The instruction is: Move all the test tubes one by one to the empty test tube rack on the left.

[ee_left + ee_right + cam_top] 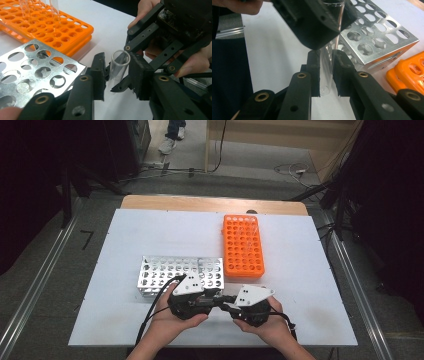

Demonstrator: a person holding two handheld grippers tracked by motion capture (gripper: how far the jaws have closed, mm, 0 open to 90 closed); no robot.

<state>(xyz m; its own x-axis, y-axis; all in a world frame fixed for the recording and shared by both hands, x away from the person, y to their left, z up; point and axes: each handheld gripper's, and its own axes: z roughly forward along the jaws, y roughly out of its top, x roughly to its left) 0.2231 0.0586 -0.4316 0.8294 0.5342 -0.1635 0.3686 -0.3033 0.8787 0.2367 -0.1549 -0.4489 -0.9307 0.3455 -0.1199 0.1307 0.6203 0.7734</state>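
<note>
White table (pixel 150 227) takes up most of the high view, w/ a floor strip and someone's shoe beyond its far edge. On it: orange rack (pixel 243 246) right of centre, long side running away from the person, and metal rack (pixel 180 274) just left of it and nearer, approx. touching at the corner. High view shows both hands meeting at the near edge in front of the metal rack, left gripper (pixel 192 301) and right gripper (pixel 250 304) facing each other, grey plates on top; what sits between them is too small to read there. The gripper views give that detail: a clear glass test tube (pixel 327 72) stands upright betw. the right gripper's pads, clamped low on its body, open mouth up. Left gripper view shows the same tube (pixel 117 67) from above, rim visible, betw. the left gripper's jaws, which stand just beside the tube's upper part; gap on the left pad side, so no firm press visible. Contents: metal rack's holes look empty in both gripper views; orange rack in the left gripper view has a few clear tubes (pixel 53 8) standing at its far end, other holes empty.
</note>
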